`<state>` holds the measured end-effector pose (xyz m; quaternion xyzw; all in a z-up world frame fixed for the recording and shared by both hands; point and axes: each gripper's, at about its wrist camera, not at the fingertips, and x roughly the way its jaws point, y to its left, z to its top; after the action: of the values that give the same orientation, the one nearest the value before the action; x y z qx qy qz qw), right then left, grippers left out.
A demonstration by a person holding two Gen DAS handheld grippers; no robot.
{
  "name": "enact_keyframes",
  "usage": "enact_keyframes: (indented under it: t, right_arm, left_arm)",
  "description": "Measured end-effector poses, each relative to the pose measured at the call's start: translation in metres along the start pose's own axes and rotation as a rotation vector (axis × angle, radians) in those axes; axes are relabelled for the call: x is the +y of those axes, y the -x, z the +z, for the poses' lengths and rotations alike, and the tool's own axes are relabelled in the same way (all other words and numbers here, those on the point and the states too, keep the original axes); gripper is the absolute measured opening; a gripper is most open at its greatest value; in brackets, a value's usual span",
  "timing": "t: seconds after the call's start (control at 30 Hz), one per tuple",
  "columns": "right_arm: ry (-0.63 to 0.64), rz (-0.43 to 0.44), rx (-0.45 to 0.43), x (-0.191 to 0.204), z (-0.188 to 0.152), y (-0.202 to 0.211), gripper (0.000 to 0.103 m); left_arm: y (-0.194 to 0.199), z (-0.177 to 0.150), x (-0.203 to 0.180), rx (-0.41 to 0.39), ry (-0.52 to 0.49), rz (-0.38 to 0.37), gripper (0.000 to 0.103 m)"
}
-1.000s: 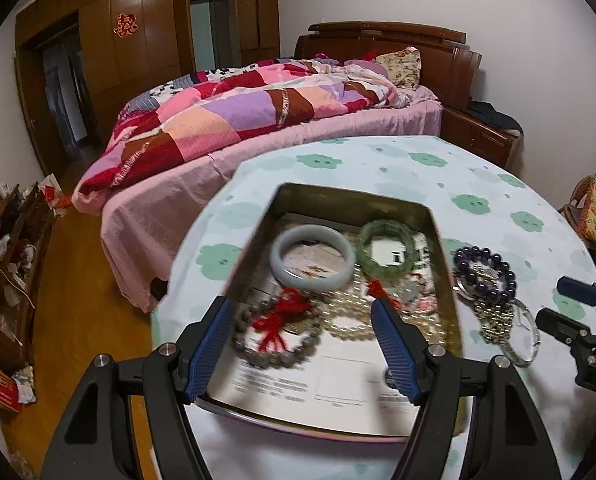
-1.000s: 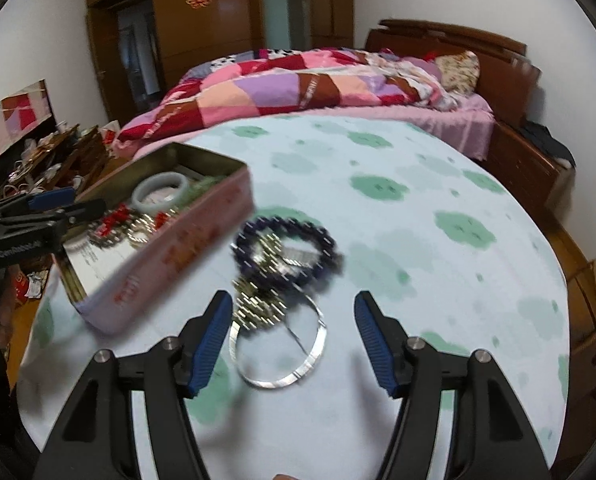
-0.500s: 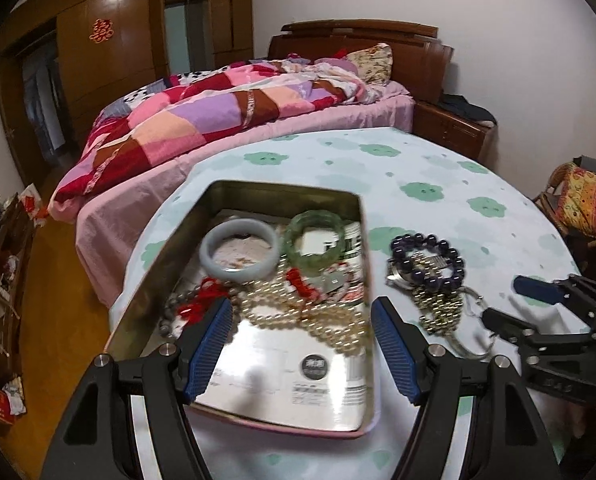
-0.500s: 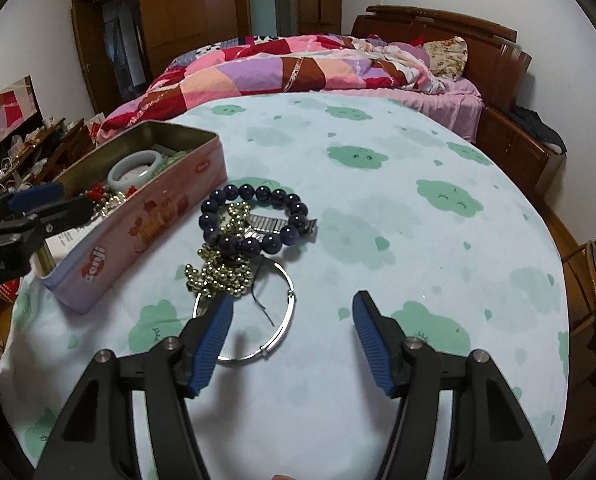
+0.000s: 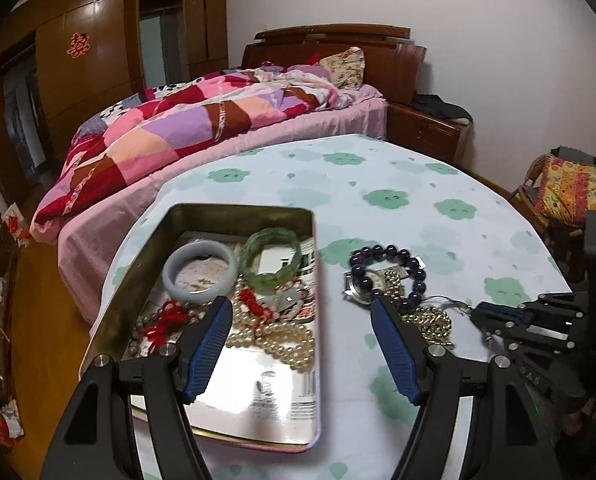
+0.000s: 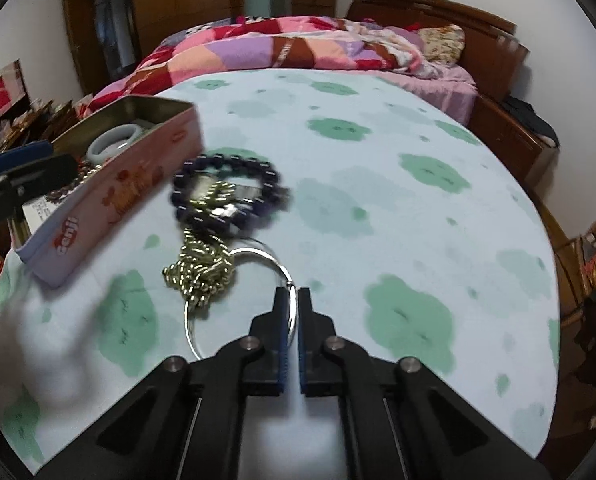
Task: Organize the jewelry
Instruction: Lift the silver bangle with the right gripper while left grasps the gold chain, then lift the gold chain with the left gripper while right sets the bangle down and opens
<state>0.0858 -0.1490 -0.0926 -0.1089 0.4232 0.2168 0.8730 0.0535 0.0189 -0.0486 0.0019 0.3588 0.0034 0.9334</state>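
Note:
An open tin box (image 5: 234,216) (image 6: 114,200) on the table holds a pale bangle (image 5: 199,271), a green bangle (image 5: 272,257), pearls (image 5: 274,336) and red-corded beads. Beside it lie a dark purple bead bracelet (image 5: 390,272) (image 6: 226,188), a gold chain (image 6: 200,266) and a thin silver bangle (image 6: 234,280). My right gripper (image 6: 292,292) is shut on the silver bangle's rim. My left gripper (image 5: 302,316) is open and empty, above the box's right edge.
The round table has a light cloth with green cloud prints (image 6: 418,208). A bed with a patchwork quilt (image 5: 202,120) stands behind it. A chair with a colourful cushion (image 5: 570,188) is at the right. Clutter lines the floor at left.
My right gripper moved in and closed on the silver bangle. My left gripper shifted right, from over the box toward its right edge.

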Motion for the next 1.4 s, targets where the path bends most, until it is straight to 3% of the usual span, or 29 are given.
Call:
enact_keyframes:
  t: [0.27, 0.77, 0.93, 1.07, 1.13, 1.4]
  right_arm:
    - [-0.072, -0.084, -0.012, -0.035, -0.012, 0.01, 0.004]
    - [-0.089, -0.101, -0.052, -0.047, -0.018, 0.012, 0.005]
    - [-0.08, -0.108, -0.063, -0.045, -0.019, 0.012, 0.006]
    - [-0.073, -0.112, -0.069, -0.044, -0.019, 0.012, 0.006]
    - [-0.068, -0.117, -0.073, -0.044, -0.02, 0.012, 0.007]
    - [-0.082, -0.102, -0.084, -0.046, -0.02, 0.012, 0.007]
  left_arm:
    - [-0.008, 0.003, -0.035, 0.008, -0.091, -0.027, 0.072]
    - [-0.031, -0.008, -0.074, 0.094, -0.09, -0.132, 0.071]
    - [-0.045, -0.013, -0.086, 0.15, -0.117, -0.17, 0.044]
    - [-0.059, -0.018, -0.091, 0.2, -0.118, -0.203, 0.031]
    - [-0.06, -0.018, -0.088, 0.205, -0.112, -0.213, 0.004]
    - [-0.024, -0.014, -0.075, 0.105, -0.115, -0.233, 0.004]
